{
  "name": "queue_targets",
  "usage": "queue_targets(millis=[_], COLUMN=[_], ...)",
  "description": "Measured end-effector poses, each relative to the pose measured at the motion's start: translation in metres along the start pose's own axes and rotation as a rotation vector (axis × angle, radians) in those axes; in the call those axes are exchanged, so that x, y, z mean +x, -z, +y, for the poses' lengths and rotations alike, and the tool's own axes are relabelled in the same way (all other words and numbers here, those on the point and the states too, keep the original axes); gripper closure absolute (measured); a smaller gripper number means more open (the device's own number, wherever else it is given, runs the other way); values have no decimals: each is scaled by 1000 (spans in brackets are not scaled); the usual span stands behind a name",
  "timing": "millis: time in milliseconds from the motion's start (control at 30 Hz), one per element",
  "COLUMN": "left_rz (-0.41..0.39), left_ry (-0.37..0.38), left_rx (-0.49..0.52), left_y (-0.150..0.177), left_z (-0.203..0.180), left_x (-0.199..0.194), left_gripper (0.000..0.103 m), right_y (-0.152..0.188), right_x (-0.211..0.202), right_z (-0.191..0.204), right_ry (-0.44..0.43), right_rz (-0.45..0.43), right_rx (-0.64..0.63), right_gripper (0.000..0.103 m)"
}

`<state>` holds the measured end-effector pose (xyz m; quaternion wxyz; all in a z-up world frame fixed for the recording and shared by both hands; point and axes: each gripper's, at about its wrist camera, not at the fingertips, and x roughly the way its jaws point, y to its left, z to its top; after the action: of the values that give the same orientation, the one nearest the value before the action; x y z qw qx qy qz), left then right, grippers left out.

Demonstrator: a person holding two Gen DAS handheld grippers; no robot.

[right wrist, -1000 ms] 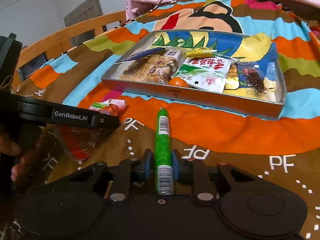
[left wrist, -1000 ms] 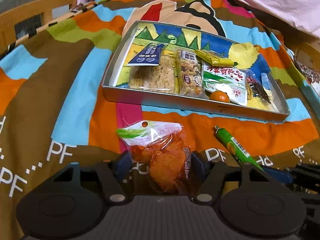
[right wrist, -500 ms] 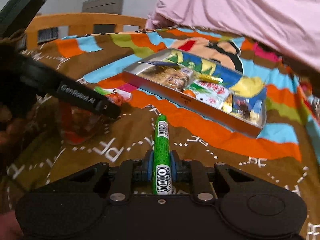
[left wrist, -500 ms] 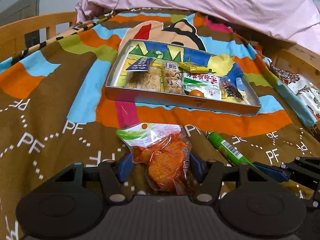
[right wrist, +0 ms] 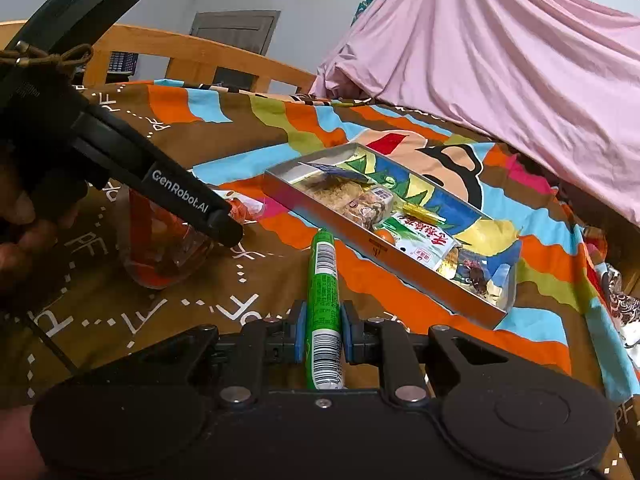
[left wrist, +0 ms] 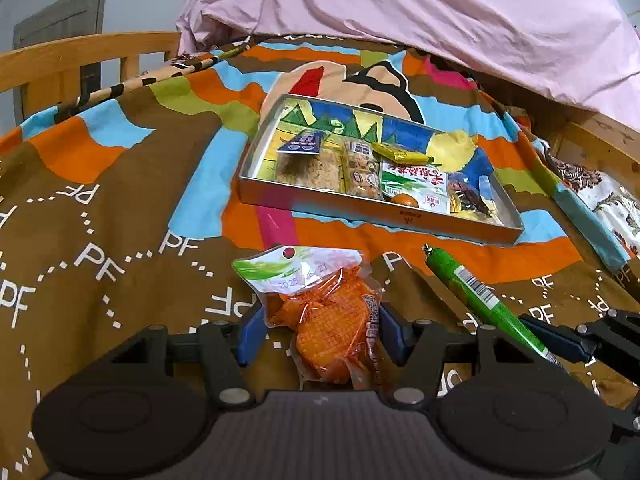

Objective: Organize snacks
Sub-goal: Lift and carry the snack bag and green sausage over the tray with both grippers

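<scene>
My left gripper [left wrist: 320, 328] is shut on an orange snack pouch [left wrist: 332, 320] with a green-and-white header, held just above the bedspread. To its right in the left wrist view, the green sausage stick [left wrist: 480, 300] slants across, gripped by the other tool. My right gripper [right wrist: 323, 330] is shut on that green sausage stick [right wrist: 323, 276], which points away toward the silver tray [right wrist: 404, 276]. The tray [left wrist: 360, 210] lies ahead on the bed and holds several packets and a small orange fruit [left wrist: 404, 200]. The left tool [right wrist: 176, 200] and the pouch [right wrist: 160, 252] show at the left of the right wrist view.
A colourful cartoon bedspread [left wrist: 120, 200] covers the bed. A pink quilt [left wrist: 440, 12] is heaped behind the tray. A wooden bed rail [left wrist: 80, 56] runs along the left, another wooden edge [left wrist: 592, 140] at the right. A person's hand [right wrist: 24, 236] holds the left tool.
Both grippers have drawn back from the tray with their snacks, so the tray looks smaller and farther. The right gripper has rolled, tilting its view. Both grips are unchanged.
</scene>
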<state>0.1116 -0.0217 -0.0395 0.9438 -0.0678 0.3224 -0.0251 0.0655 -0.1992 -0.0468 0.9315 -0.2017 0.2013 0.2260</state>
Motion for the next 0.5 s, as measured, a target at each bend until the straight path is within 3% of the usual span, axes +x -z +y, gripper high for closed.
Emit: queue_targets(millis=[500], left_rz=[-75], left_ry=[12], left_rx=[-31], left_y=[-3], left_z=[0], left_x=[-16], left_gripper=[39], right_y=[-1], right_x=[-3], right_z=[-4], right_ry=[17], right_rz=[-30], right_rx=[23], right_gripper=[84])
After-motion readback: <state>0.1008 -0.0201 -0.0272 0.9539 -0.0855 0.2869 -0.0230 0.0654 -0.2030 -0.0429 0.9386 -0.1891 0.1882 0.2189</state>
